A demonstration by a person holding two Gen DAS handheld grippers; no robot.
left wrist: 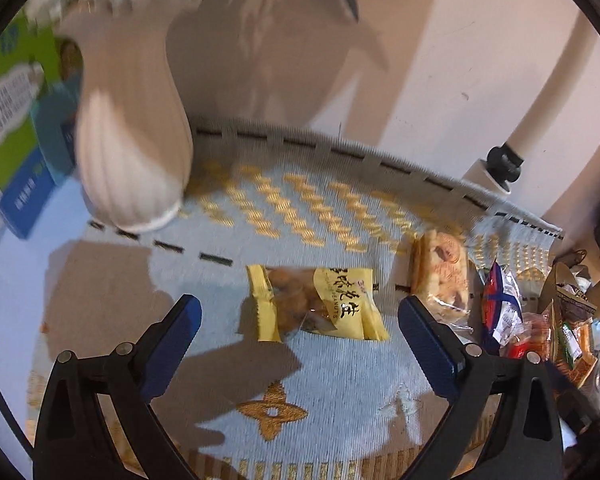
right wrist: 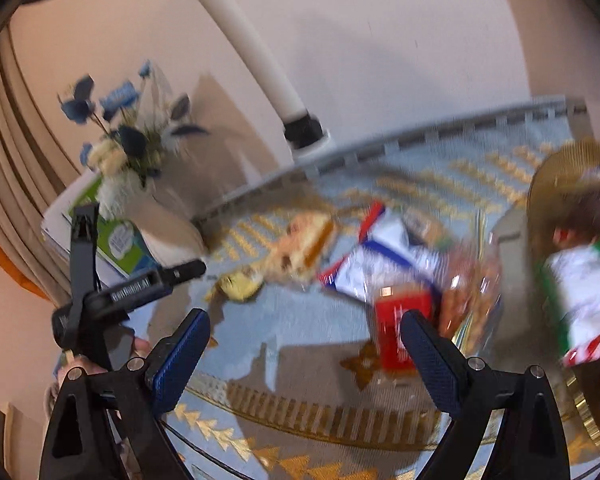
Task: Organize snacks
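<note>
- Left wrist view: the left hand-held gripper [left wrist: 300,312] stands wide open with nothing between its pads. Just ahead of it, a yellow peanut packet [left wrist: 314,304] lies flat on the surface [left wrist: 340,372], which is covered with a light blue cloth with gold patterns.
- The packet looks light and soft, a thin crinkly film with loose nuts inside, so it will probably bend and slip. A hold across its narrow middle, or on a sealed end, seems the safest.
- To its right lies a clear-wrapped cracker pack [left wrist: 442,272], near but apart from the peanuts. Crackers are brittle, so a gentle pinch on the long edges seems wise.
- Further right is a blue-and-white snack bag [left wrist: 500,304], and then a crowded heap of other packets.
- A white ribbed vase [left wrist: 132,144] stands behind on the left, well apart from the snacks.
- Right wrist view: the right hand-held gripper [right wrist: 306,334] is also open and empty. The picture is blurred.
- Ahead of it lie a red packet [right wrist: 392,328] and the blue-and-white snack bag [right wrist: 384,264], puffy and light by its look.
- At the right edge a golden basket [right wrist: 560,168] holds some packets already.
- The left hand-held gripper [right wrist: 140,280] shows at the left.
</note>
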